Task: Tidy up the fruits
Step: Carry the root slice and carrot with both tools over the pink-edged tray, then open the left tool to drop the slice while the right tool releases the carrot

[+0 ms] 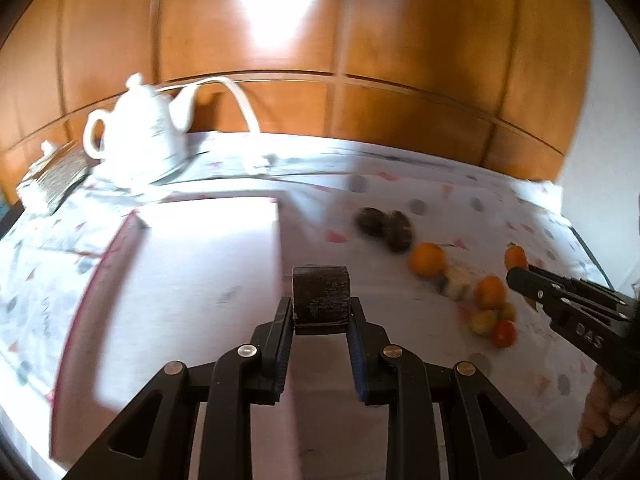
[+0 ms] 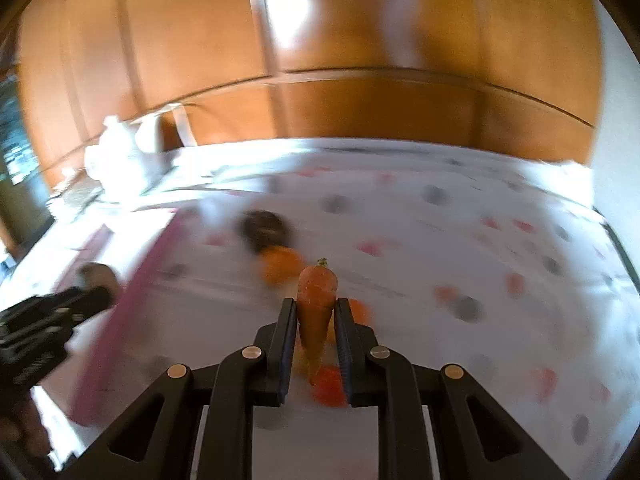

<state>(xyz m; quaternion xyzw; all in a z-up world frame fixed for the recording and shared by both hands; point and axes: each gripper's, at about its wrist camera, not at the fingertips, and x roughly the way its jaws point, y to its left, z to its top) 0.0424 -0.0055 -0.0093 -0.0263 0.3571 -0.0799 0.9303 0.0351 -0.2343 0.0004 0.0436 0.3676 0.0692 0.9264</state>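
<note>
Holding a stiff, light carrot [image 2: 317,300] pinched mid-body in my right tongs [image 2: 316,312] and a dark, rough, firm-looking block [image 1: 321,294] clamped in my left tongs [image 1: 321,312], I judge both grips secure.

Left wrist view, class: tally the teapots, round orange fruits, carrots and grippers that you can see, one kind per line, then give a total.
teapot: 1
round orange fruits: 2
carrot: 1
grippers: 2, the left gripper and the right gripper
Total: 6
</note>
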